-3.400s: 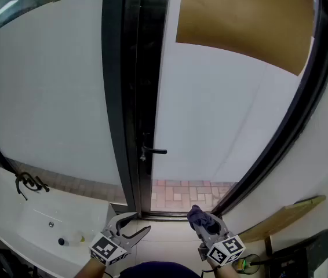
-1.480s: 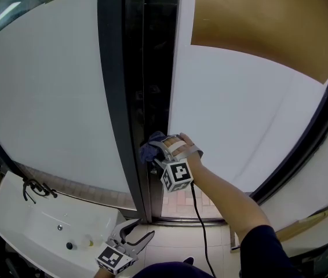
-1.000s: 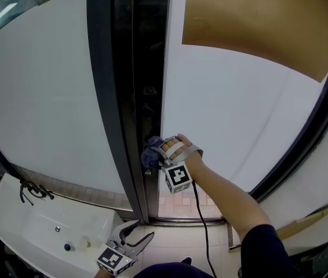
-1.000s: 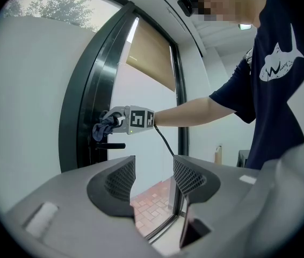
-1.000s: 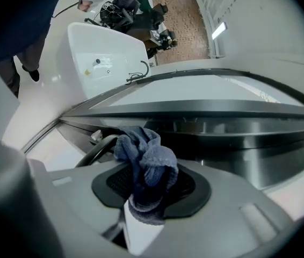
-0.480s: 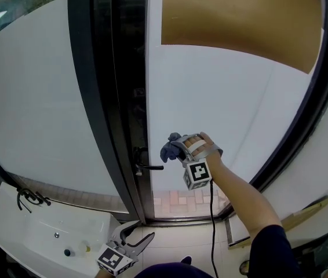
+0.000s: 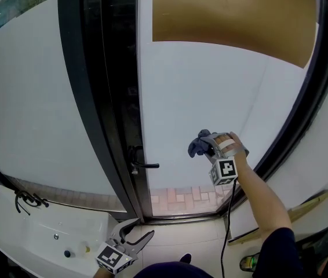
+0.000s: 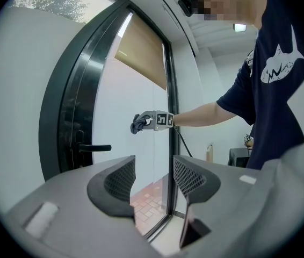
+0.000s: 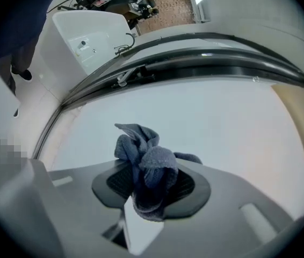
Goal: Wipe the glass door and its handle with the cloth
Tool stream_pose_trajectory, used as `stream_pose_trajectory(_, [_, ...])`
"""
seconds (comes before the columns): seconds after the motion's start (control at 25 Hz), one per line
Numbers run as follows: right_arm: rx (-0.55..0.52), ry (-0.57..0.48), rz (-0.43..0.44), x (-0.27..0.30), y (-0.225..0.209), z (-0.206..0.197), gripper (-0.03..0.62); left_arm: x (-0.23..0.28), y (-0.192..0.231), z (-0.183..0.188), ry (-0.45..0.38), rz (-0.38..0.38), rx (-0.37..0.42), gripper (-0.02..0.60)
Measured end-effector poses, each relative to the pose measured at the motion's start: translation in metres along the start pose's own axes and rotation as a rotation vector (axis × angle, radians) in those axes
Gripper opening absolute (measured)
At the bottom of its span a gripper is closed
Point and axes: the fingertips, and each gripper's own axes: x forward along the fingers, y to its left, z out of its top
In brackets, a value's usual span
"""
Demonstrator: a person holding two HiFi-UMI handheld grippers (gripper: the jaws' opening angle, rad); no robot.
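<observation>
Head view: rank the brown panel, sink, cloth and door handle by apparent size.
1. brown panel
2. sink
3. cloth and door handle: these look about alike, so they are left unranked.

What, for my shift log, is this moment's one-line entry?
right claw: shut on cloth | cloth: raised before glass door, clear of handle | left claw: open, empty

Head cam: we look fwd & down at the glass door (image 7: 210, 97) from near. Left gripper view: we face it from low, further back. Right gripper view: close on glass. Head & left gripper views share the handle (image 7: 145, 165).
</observation>
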Motion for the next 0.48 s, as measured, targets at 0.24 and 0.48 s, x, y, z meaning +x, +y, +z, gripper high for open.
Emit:
stream_pose_trajectory(0.24, [0.116,0.09,-0.016,-0.014,0.005,-0.041,0.14,-0.007,0.001,0.006,-0.005,0.007,-0.015,0.216])
stream_pose_trajectory(0.48, [0.195,-0.064,-0.05,-0.01,-0.007,0.034,0.143,-0.016,0.004,0.001,-0.001,0.026,-0.011,0.216])
